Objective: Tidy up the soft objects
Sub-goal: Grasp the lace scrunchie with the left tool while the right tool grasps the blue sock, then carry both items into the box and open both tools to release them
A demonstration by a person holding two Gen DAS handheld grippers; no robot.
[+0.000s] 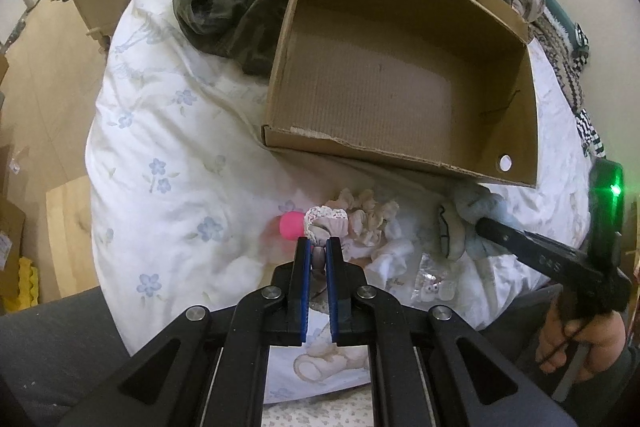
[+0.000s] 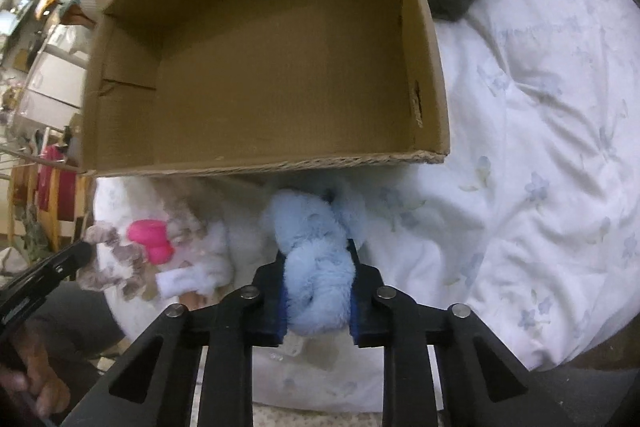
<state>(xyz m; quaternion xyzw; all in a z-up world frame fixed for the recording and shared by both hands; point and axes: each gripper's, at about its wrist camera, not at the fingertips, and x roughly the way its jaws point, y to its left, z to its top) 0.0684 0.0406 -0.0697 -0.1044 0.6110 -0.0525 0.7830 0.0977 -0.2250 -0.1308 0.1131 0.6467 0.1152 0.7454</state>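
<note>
the right tool (image 2: 316,267) is clamped on a light blue plush toy (image 2: 316,247) lying on the floral duvet (image 2: 520,147), just near of the empty cardboard box (image 2: 280,67). the plush's long axis runs near to far, its far end pointing at the box wall. the left tool (image 1: 318,247) is pinched shut on a frilly scrunchie (image 1: 324,221), with a pink ball (image 1: 290,225) just left of it. risk: the fluffy pile compresses, so the plush may slip out on lifting, or its far end may catch the box's near rim (image 2: 260,163) and snag.
</note>
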